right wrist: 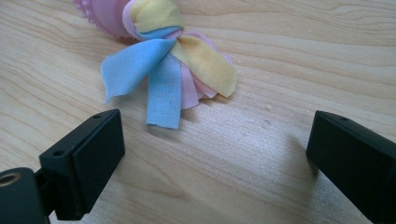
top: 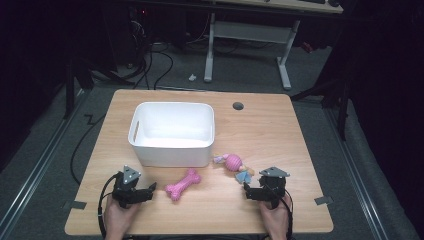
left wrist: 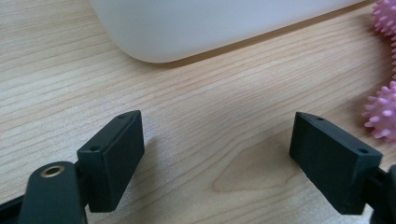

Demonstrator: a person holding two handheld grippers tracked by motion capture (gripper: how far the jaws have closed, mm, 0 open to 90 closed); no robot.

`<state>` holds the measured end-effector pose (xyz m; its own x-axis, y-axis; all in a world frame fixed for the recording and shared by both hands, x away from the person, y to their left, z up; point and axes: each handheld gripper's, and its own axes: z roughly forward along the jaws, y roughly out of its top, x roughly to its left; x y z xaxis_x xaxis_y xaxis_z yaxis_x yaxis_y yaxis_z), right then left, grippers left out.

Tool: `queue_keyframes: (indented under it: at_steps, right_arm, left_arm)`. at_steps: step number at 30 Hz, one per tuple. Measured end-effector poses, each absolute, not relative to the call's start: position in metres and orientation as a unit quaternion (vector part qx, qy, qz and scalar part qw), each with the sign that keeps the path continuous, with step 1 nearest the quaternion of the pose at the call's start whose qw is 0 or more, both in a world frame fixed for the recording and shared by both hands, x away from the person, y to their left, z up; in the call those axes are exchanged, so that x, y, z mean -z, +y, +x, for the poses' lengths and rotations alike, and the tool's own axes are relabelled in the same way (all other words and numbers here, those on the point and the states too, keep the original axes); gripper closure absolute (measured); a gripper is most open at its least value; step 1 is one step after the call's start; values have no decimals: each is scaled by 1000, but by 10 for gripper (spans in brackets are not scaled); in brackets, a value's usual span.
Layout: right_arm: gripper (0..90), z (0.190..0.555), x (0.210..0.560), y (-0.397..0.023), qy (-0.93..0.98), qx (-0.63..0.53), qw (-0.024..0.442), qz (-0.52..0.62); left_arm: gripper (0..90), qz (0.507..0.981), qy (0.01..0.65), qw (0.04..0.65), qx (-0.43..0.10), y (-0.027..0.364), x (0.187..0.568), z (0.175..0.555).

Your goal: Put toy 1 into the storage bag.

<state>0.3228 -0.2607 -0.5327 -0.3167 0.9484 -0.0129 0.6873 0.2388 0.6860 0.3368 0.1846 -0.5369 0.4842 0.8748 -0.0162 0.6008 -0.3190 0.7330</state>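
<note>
Lying diagonally in the high view, one pink spiky rubber bone (top: 183, 184) runs near-left to far-right, between left gripper (top: 150, 191) and right gripper (top: 248, 190); one white plastic bin (top: 171, 132) behind. Left gripper view: jaws apart, empty; bone (left wrist: 383, 112) at right edge. Right gripper view: jaws apart, empty; one pink ball w/ cloth strips (right wrist: 163, 70) ahead, strips fanning toward cam. No legible writing.

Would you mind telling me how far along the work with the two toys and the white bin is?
Nothing looks done: the white bin holds no toy. Nothing is in hand either. The left gripper rests open beside the pink bone toy, and the right gripper sits open just short of the ball toy with cloth strips. Both toys lie on the table, so picking them up is presumably what remains.
</note>
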Motion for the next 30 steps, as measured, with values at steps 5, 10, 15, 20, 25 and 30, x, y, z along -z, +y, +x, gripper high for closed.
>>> queue_keyframes:
  at_steps: [5,10,15,20,25,30]
  right_arm:
    - [43,323,533,-261,756,-296,221,541]
    - [43,323,533,-261,755,-296,220,542]
    - [47,322,533,-261,756,-296,221,541]
    - [51,322,533,-260,756,-295,223,540]
    - [52,322,533,-260,756,-295,223,540]
    - [58,322,533,-261,757,-297,222,538]
  left_arm:
    - [181,788,468,348,-197,185,537,337]
    - [181,788,468,349,-196,184,537,337]
    - [182,791,463,350,-194,184,537,338]
    - [183,791,463,350,-194,184,537,338]
    - [232,790,466,348,-194,186,535,338]
    - [240,792,467,348,-184,187,533,338]
